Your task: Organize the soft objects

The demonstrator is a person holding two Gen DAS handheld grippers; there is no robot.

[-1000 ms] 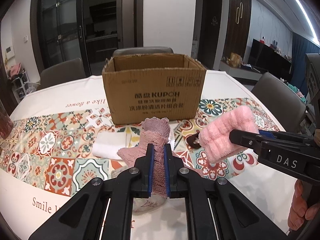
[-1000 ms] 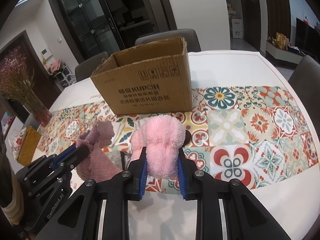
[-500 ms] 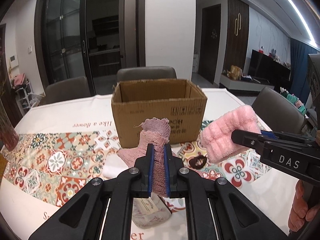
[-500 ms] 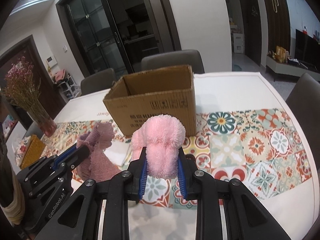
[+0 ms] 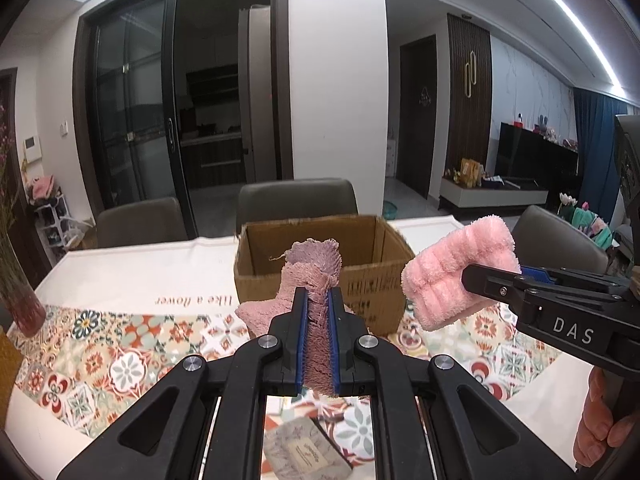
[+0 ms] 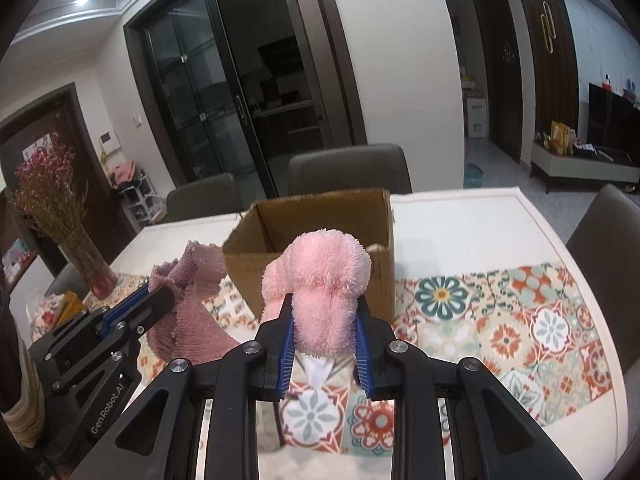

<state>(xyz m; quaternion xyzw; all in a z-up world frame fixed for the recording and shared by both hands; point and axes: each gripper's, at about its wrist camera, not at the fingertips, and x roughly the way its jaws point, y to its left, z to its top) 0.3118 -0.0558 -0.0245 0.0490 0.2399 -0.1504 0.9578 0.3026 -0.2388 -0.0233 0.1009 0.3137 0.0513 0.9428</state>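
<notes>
My left gripper (image 5: 317, 300) is shut on a mauve ribbed cloth (image 5: 314, 268), held in the air in front of the open cardboard box (image 5: 372, 284). My right gripper (image 6: 324, 308) is shut on a fluffy pink cloth (image 6: 320, 276), also held up before the box (image 6: 380, 272). In the left wrist view the pink cloth (image 5: 456, 270) and the right gripper (image 5: 472, 276) are to the right of the box. In the right wrist view the mauve cloth (image 6: 188, 304) and the left gripper (image 6: 160, 300) are at the left.
The box stands on a round table with a patterned tile runner (image 6: 520, 320). A vase of dried flowers (image 6: 80, 248) stands at the table's left. Grey chairs (image 5: 296, 200) ring the far side. A small printed packet (image 5: 304, 452) lies below the left gripper.
Both grippers have risen with their cloths; the box and table now sit lower in view and the box's open inside shows.
</notes>
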